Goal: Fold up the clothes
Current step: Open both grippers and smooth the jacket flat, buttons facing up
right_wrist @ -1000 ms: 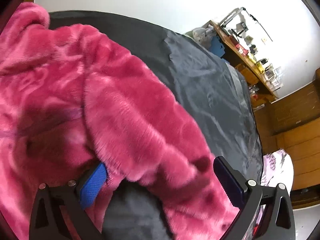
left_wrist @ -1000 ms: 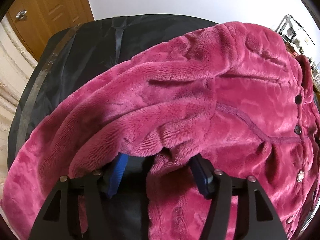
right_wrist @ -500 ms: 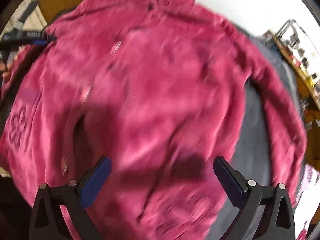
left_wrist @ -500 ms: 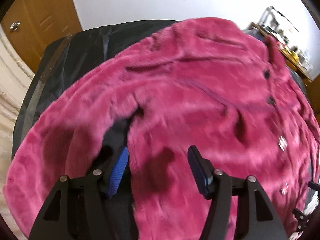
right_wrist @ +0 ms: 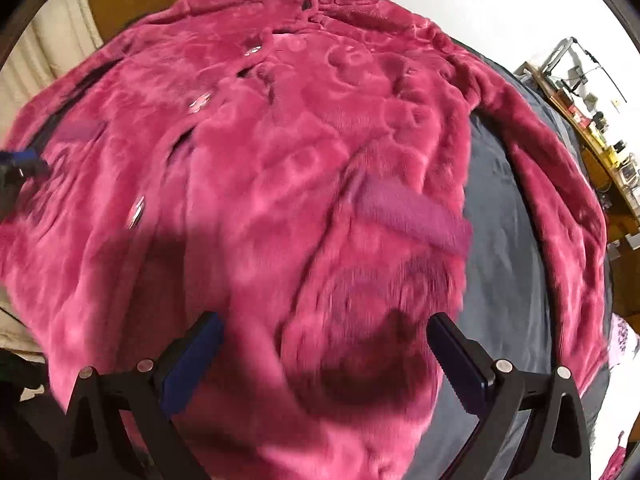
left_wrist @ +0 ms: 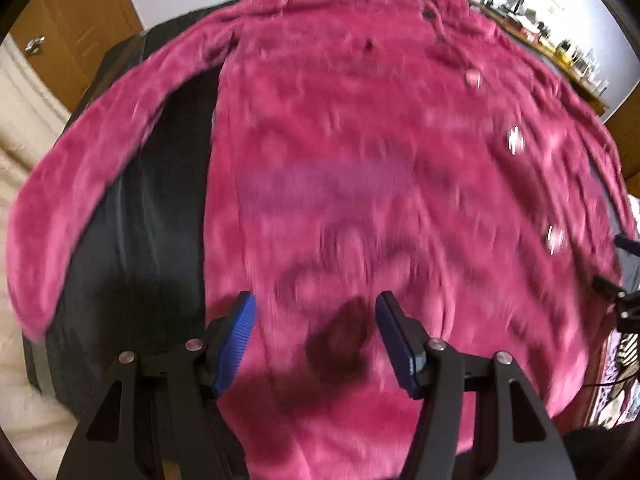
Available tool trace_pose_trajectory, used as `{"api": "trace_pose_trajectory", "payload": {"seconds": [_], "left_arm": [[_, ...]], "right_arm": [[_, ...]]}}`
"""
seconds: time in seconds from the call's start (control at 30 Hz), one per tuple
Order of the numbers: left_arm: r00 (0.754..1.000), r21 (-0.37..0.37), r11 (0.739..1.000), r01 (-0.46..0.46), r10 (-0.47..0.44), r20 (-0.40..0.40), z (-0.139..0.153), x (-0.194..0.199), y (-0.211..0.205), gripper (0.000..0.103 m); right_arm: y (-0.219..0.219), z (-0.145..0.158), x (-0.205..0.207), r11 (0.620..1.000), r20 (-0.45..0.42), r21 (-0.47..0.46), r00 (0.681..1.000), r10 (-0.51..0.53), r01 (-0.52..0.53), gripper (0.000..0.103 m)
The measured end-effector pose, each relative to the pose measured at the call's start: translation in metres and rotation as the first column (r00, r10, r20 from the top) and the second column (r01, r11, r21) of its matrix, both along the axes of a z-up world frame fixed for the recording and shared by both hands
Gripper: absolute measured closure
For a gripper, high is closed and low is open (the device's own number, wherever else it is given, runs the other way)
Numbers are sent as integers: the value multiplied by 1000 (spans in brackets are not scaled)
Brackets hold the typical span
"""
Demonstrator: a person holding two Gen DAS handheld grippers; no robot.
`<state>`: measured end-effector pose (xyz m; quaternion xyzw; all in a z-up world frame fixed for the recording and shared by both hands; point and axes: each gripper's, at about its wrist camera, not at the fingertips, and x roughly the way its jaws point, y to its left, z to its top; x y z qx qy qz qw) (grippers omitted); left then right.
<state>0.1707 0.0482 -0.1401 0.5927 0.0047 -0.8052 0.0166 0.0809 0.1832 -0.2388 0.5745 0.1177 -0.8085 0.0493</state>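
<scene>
A plush magenta jacket [left_wrist: 360,184] lies spread face up over a dark sheet [left_wrist: 160,216] that covers the surface beneath it, collar at the far end and hem toward both cameras. In the left wrist view, 1 sleeve [left_wrist: 92,168] angles out to the left with a wedge of the dark sheet showing between it and the body; shiny buttons [left_wrist: 515,141] run down the front placket, and a paler purple band [left_wrist: 320,184] crosses the left front panel. A wooden door [left_wrist: 76,36] stands at the far left beside cream-coloured bedding [left_wrist: 20,152], and a cluttered shelf [left_wrist: 560,44] lines the white wall at the far right. The left gripper [left_wrist: 316,340] hovers over the hem, its blue-padded fingers [left_wrist: 236,340] spread apart with nothing between them. In the right wrist view the right gripper [right_wrist: 324,360] likewise hangs above the lower part of the jacket [right_wrist: 280,160], fingers [right_wrist: 460,364] spread wide and empty; a shadow falls across the fabric below them. The other sleeve [right_wrist: 560,208] trails down the right side, separated from the body by a strip of the dark sheet [right_wrist: 504,240]. Both views are motion-blurred. Nothing lies on the jacket, and no container is visible.
</scene>
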Motion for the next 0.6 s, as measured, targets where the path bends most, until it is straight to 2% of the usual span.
{"api": "trace_pose_trajectory", "payload": {"seconds": [0.03,0.17,0.23,0.3,0.43,0.53,0.6], "left_arm": [[1000,-16,1000,-14,14,6,-4,9,1,37],[997,-46,996,-78,77,-16,-11,33,-8,25],[997,-73,994,-80,79,-18,-15,40,-10,23],[997,-103,992,-74,71,-32,-18,47,-12,17],[995,-124,989,-83,76,-63,-19,56,-14,15],[995,-152,985,-85,77,-58,-18,58,-9,15],[996,-178,981,-76,68,-51,-15,59,-4,15]], "right_arm": [[2,-2,7,1000,-2,3,1000,4,-4,0],[10,-13,33,1000,-9,20,1000,21,-21,0],[14,-19,46,999,-13,28,999,30,-30,0],[23,-21,51,1000,-13,-6,1000,9,-9,0],[51,-26,55,991,-25,-123,998,-56,52,0],[52,-27,55,991,-39,-120,997,-62,56,0],[48,-22,56,995,-52,-82,996,-68,63,0]]}}
